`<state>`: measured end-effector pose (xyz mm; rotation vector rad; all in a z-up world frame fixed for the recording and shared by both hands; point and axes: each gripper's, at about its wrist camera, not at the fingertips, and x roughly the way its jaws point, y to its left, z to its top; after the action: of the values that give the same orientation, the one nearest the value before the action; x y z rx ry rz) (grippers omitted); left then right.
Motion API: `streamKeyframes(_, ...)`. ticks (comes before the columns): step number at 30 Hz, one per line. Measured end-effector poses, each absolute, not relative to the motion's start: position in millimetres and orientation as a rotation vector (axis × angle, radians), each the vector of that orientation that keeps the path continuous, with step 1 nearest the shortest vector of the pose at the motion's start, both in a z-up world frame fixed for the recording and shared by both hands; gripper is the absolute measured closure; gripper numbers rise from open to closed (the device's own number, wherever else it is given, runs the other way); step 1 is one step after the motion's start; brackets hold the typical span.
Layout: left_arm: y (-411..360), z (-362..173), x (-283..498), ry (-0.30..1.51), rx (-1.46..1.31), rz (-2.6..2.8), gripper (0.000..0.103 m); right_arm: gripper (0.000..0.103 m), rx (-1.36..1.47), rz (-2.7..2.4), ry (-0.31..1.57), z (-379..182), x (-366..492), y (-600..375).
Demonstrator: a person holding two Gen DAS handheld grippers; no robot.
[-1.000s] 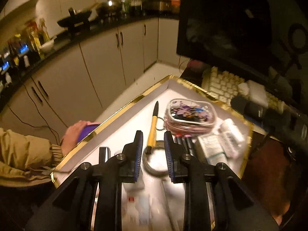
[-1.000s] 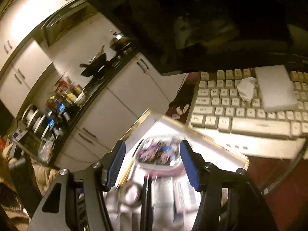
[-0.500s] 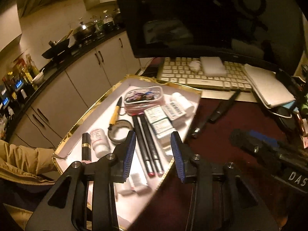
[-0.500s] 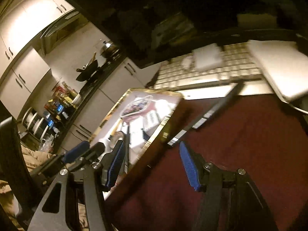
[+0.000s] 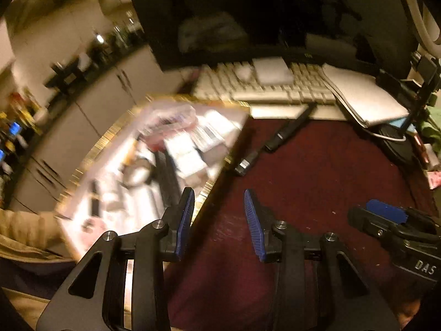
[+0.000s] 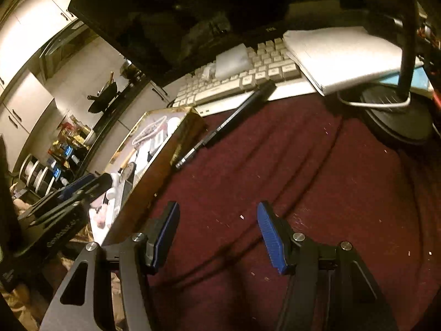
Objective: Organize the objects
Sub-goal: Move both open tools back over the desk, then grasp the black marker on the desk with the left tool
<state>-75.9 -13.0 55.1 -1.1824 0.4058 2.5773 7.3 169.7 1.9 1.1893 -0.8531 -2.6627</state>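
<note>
A gold-rimmed white tray (image 5: 111, 135) holds a clear pouch (image 5: 168, 120), small white boxes, dark pencils and other small items, blurred by motion. It also shows in the right wrist view (image 6: 176, 138). Two dark pens (image 5: 286, 131) lie on the maroon cloth between the tray and the keyboard, also in the right wrist view (image 6: 239, 111). My left gripper (image 5: 219, 220) is open and empty over the tray's near right edge. My right gripper (image 6: 217, 233) is open and empty above the cloth, right of the tray.
A cream keyboard (image 5: 275, 88) with a white block on it lies under a dark monitor (image 5: 248, 13). A white notebook (image 6: 344, 55) rests on the keyboard's right end. A lamp base (image 6: 397, 115) stands at the right. Kitchen cabinets lie beyond the left edge.
Both grippers have pulled back and swung right, from above the tray to over the maroon cloth. The left gripper's jaws have opened wider. The tray contents have not moved.
</note>
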Motion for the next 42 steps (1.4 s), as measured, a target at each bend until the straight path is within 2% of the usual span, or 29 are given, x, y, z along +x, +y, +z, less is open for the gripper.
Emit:
streamKeyframes(4, 3, 34, -88, 0.362, -1.270, 2.492, 0.066, 0.044, 1.168, -2.643, -0.850, -5, 12, 180)
streamKeyframes(11, 52, 23, -101, 0.358, -1.199, 2.421, 0.066, 0.044, 1.107, -2.693, -0.885, -17, 13, 204)
streamKeyframes(21, 108, 3, -158, 0.502, -1.257, 2.323, 0.066, 0.044, 1.067, -2.661, -0.912, -24, 11, 213)
streamKeyframes(25, 124, -2, -162, 0.546, -1.202, 2.297, 0.066, 0.044, 1.067, -2.661, -0.886, -24, 11, 210)
streamKeyframes(30, 137, -9, -164, 0.654, -1.155, 2.299, 0.074, 0.044, 1.073, -2.654, -0.886, -25, 13, 210)
streamKeyframes(36, 132, -10, -175, 0.593, -1.187, 2.247, 0.074, 0.044, 1.080, -2.659, -0.885, -24, 13, 209)
streamKeyframes(42, 114, -7, -150, 0.632, -1.180, 2.204, 0.086, 0.044, 1.092, -2.671, -0.891, -26, 13, 210)
